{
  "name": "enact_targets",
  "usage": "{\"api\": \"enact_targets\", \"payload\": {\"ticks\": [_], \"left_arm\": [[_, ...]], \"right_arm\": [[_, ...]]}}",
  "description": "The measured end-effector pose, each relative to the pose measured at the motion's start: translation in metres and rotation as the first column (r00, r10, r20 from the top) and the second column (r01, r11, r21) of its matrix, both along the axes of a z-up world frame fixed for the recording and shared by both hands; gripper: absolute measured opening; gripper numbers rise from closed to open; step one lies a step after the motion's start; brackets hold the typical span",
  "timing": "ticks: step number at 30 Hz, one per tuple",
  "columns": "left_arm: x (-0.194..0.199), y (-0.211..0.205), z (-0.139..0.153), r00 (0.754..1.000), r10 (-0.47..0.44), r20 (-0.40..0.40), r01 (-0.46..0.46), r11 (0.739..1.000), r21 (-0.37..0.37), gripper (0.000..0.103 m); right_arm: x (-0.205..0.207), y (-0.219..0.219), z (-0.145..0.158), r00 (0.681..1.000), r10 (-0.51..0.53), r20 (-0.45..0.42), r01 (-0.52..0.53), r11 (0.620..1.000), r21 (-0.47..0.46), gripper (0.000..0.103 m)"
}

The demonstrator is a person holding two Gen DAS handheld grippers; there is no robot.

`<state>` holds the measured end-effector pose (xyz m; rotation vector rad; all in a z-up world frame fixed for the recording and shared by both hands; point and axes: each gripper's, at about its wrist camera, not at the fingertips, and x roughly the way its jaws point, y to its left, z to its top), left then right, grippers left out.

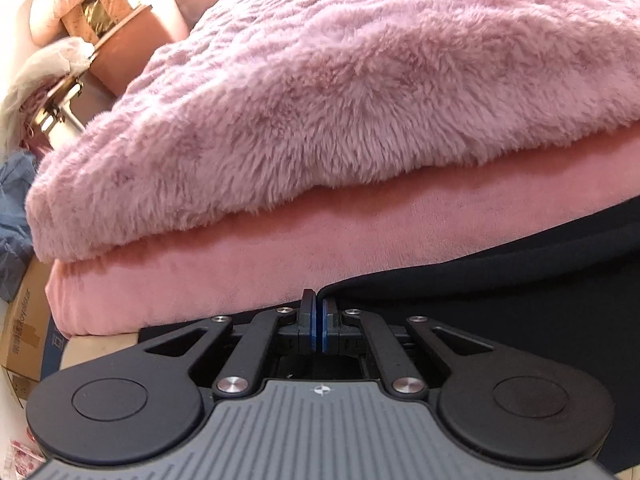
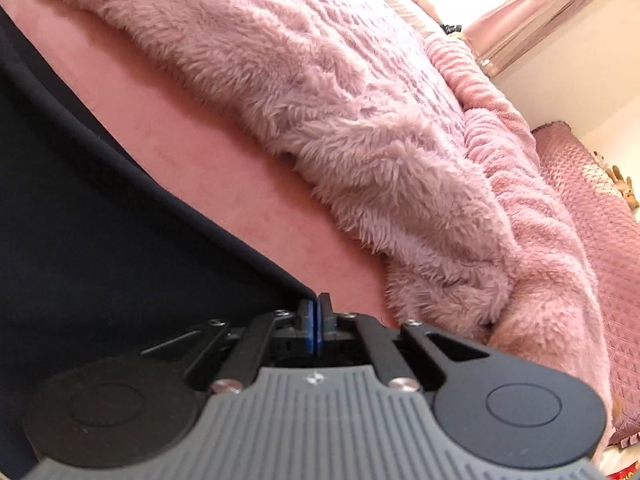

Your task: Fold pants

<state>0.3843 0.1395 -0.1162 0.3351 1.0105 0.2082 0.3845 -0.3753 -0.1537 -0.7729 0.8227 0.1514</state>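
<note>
Dark navy pants point(image 1: 500, 300) lie spread on a pink bed sheet point(image 1: 240, 272). In the left wrist view their left corner runs right into the tips of my left gripper point(image 1: 316, 300), whose blue pads are pressed together on the fabric edge. In the right wrist view the pants point(image 2: 100, 220) fill the left side. Their right corner ends at my right gripper point(image 2: 316, 300), which is shut on it as well. Both grippers sit low, close to the pink sheet point(image 2: 240, 184).
A fluffy mauve blanket point(image 1: 340, 100) is bunched just beyond the pants, also visible as the blanket point(image 2: 320, 80) on the right. Past the bed's left edge are a cardboard box point(image 1: 24, 328), blue cloth point(image 1: 16, 208) and a brown box point(image 1: 132, 40). A quilted bedspread point(image 2: 600, 220) and curtain point(image 2: 540, 12) lie far right.
</note>
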Motion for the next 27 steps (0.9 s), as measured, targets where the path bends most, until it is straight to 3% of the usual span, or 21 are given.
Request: {"api": "enact_targets", "payload": {"ticks": [4,7,9,11,12,16,18,20,22,25,27], "left_arm": [[0.006,0.002,-0.009,1.000,0.024,-0.007,-0.025,1.000,-0.018,0.004],[0.006,0.006,-0.016,0.999,0.050,0.005,-0.050,0.999,-0.021,0.021],[0.002,0.013,-0.013,0.996,0.071,0.047,-0.068,0.996,-0.052,0.033],[-0.004,0.016,-0.006,0.991,0.089,0.096,-0.082,0.994,-0.078,0.049],[-0.009,0.016,0.000,0.988,0.085,0.126,-0.074,0.993,-0.091,0.059],[-0.028,0.008,0.024,0.982,0.059,0.177,-0.041,0.994,-0.101,0.060],[-0.043,0.001,0.034,0.980,0.047,0.191,-0.018,0.988,-0.150,0.059],[-0.057,-0.007,0.037,0.984,0.025,0.179,0.016,0.975,-0.223,0.052],[-0.071,-0.017,0.032,0.986,0.002,0.169,0.041,0.967,-0.250,0.041],[-0.087,-0.031,0.018,0.989,-0.021,0.149,0.059,0.965,-0.255,0.026],[-0.091,-0.032,0.007,0.994,-0.008,0.113,0.039,0.962,-0.270,0.021]], "right_arm": [[0.013,-0.001,-0.021,0.998,-0.041,-0.054,0.041,0.999,-0.003,0.000],[0.016,-0.002,-0.026,0.996,-0.077,-0.054,0.078,0.997,0.017,0.000],[0.015,-0.003,-0.025,0.994,-0.100,-0.032,0.102,0.994,0.036,0.010],[0.012,-0.007,-0.019,0.992,-0.129,0.001,0.128,0.989,0.068,0.050],[0.010,-0.010,-0.014,0.989,-0.146,0.026,0.144,0.987,0.078,0.057],[-0.015,-0.029,0.014,0.966,-0.239,0.098,0.215,0.955,0.205,0.059],[-0.035,-0.045,0.028,0.943,-0.310,0.119,0.267,0.921,0.283,0.058],[-0.056,-0.067,0.036,0.904,-0.417,0.092,0.354,0.851,0.387,0.057],[-0.084,-0.094,0.041,0.832,-0.553,0.042,0.455,0.724,0.519,0.057],[-0.126,-0.138,0.031,0.690,-0.715,-0.113,0.562,0.432,0.705,0.058],[-0.146,-0.157,0.016,0.625,-0.749,-0.220,0.582,0.259,0.771,0.056]]}}
